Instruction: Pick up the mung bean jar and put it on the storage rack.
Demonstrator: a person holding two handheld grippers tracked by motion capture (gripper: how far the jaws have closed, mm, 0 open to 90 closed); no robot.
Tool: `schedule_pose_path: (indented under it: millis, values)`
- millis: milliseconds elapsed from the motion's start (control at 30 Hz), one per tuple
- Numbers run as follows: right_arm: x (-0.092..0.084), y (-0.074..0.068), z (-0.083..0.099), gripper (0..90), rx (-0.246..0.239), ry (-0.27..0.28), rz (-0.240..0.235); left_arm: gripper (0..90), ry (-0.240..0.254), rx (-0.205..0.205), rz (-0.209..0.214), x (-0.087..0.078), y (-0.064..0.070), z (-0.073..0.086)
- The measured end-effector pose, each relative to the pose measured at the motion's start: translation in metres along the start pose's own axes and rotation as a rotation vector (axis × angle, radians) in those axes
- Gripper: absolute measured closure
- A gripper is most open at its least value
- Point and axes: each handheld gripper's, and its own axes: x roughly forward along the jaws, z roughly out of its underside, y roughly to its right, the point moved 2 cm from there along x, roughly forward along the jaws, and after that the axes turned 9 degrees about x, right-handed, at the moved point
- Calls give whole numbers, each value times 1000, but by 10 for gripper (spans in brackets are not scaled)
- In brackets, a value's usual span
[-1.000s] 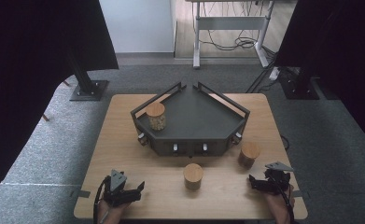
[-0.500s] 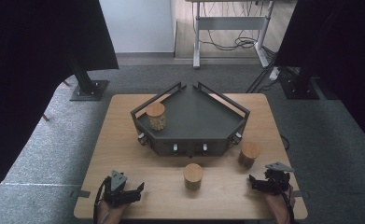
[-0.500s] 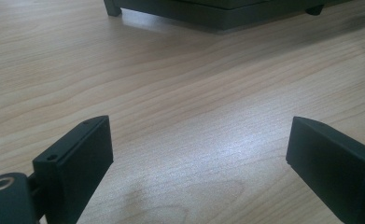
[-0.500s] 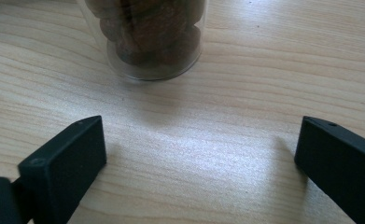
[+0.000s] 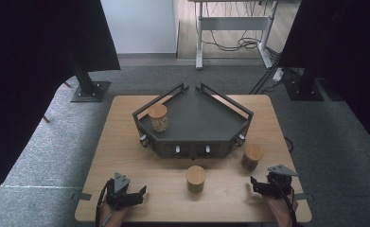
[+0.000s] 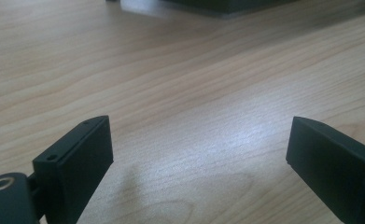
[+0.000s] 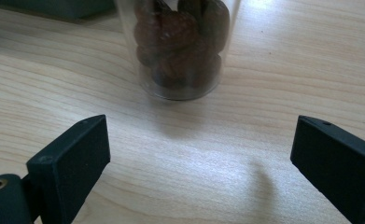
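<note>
Three glass jars with wooden lids are in the high view. One jar [image 5: 158,117] stands in the dark five-sided tray [image 5: 199,137]. A second jar [image 5: 196,178] stands on the table in front of the tray, and a third jar [image 5: 252,156] stands to its right. My left gripper [image 5: 141,195] rests near the front left edge, open over bare wood [image 6: 199,140]. My right gripper [image 5: 253,186] is open near the front right. Its jaws have just been closing a little, with nothing between them. The jar of dark brown pieces [image 7: 185,46] stands just beyond its fingertips [image 7: 199,140].
The wooden table [image 5: 126,142] ends close behind both hands. Grey carpet surrounds it, with black stands [image 5: 89,87] at the far left and far right. A corner of the tray [image 6: 227,5] shows at the top of the left gripper view.
</note>
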Motion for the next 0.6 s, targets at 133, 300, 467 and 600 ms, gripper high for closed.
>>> schedule_pose_path:
  millis: [133, 300, 467, 600]
  values:
    - [-2, -2, 0, 41, 4, 4, -3, 70, -15, -1, 4, 2, -2, 0]
    - [-8, -8, 0, 43, -9, 32, -7, 70, -38, 3, 7, 6, -2, -1]
    - [-10, -13, 0, 43, -28, 43, -7, 70, -47, -6, 8, 7, -3, -2]
    - [-11, -15, 0, 43, -31, 46, -10, 70, -55, -17, 10, 7, -5, -2]
